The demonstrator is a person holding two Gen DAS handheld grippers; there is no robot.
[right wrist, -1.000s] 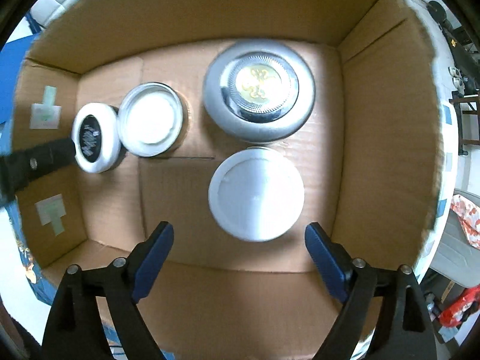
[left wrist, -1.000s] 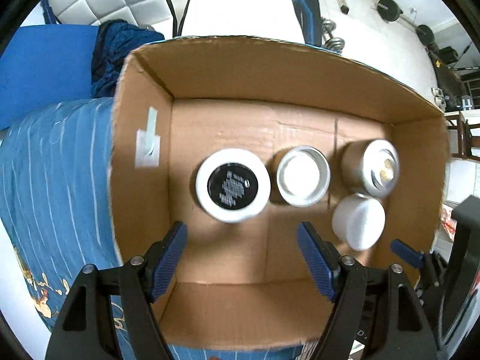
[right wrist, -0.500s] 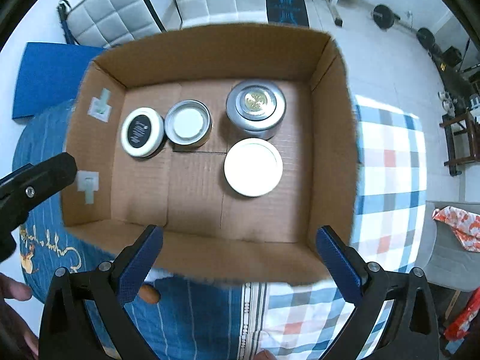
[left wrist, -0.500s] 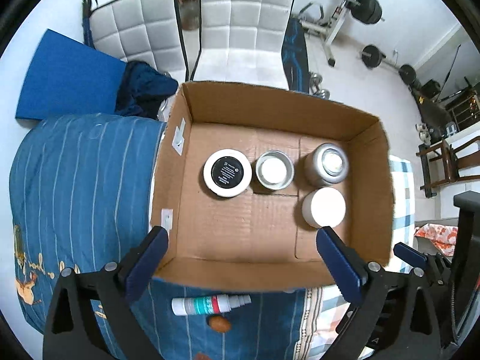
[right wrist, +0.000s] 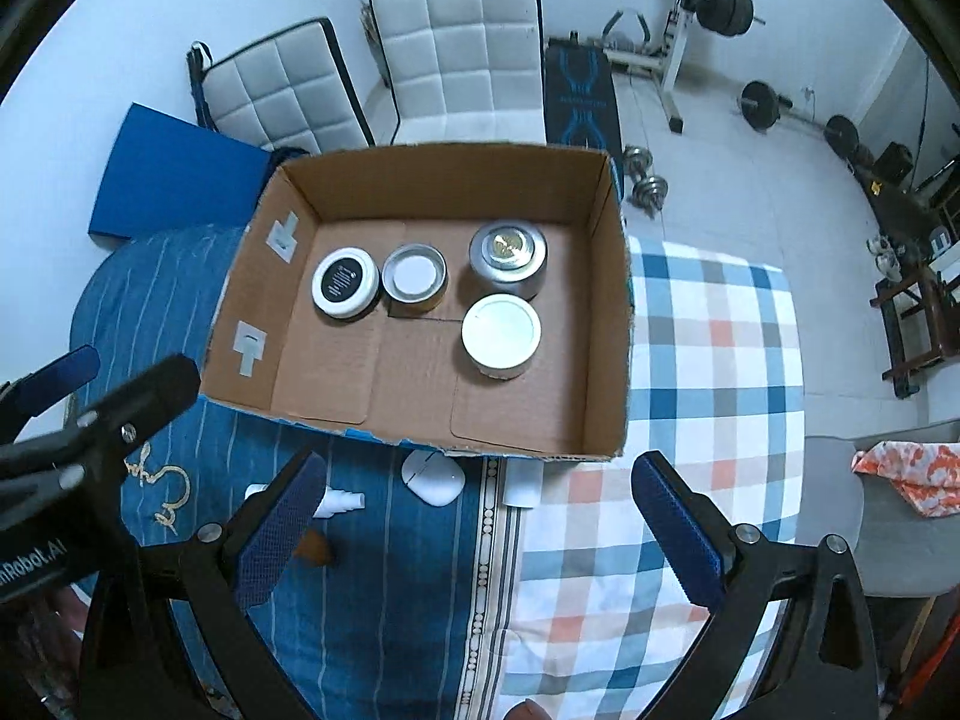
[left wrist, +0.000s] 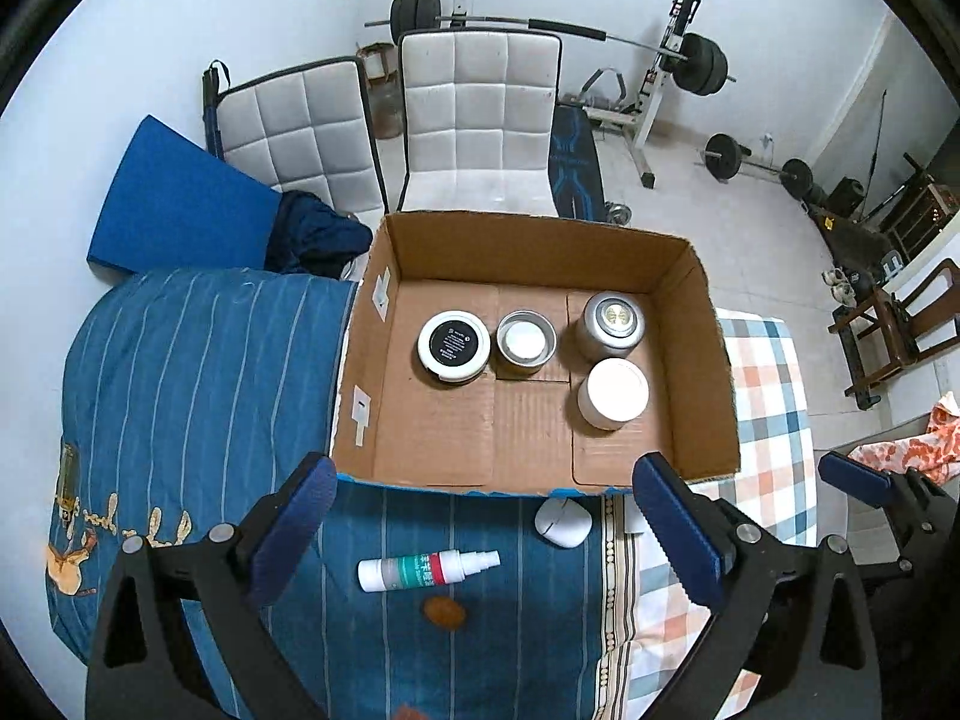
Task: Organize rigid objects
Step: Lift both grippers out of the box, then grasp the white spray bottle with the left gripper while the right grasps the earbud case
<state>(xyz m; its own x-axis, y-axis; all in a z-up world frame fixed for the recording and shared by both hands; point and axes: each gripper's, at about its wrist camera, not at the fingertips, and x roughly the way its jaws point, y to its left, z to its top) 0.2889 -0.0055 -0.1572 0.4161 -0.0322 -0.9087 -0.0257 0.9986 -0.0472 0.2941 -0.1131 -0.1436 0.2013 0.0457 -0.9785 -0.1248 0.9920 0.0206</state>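
An open cardboard box (left wrist: 696, 360) (right wrist: 606, 324) sits on a bed and holds several round containers: a white jar with a black lid (left wrist: 454, 345) (right wrist: 345, 282), a small tin (left wrist: 523, 343) (right wrist: 414, 274), a silver tin (left wrist: 610, 324) (right wrist: 507, 257) and a white-lidded jar (left wrist: 613, 393) (right wrist: 501, 335). In front of the box lie a white spray bottle (left wrist: 420, 570) (right wrist: 336, 501), a white earbud case (left wrist: 562, 523) (right wrist: 433, 477) and a small brown object (left wrist: 443, 610). My left gripper (left wrist: 480, 540) and right gripper (right wrist: 480, 540) are both open and empty, high above the bed's near side.
The bed has a blue striped cover (left wrist: 180, 372) on the left and a checked cover (right wrist: 708, 372) on the right. Two white padded chairs (left wrist: 480, 120), a blue mat (left wrist: 174, 204) and weight equipment (left wrist: 660, 60) stand behind the box.
Both grippers have pulled up and back out of the box. The view widened from the box floor to the whole bed and room. All containers stay in place.
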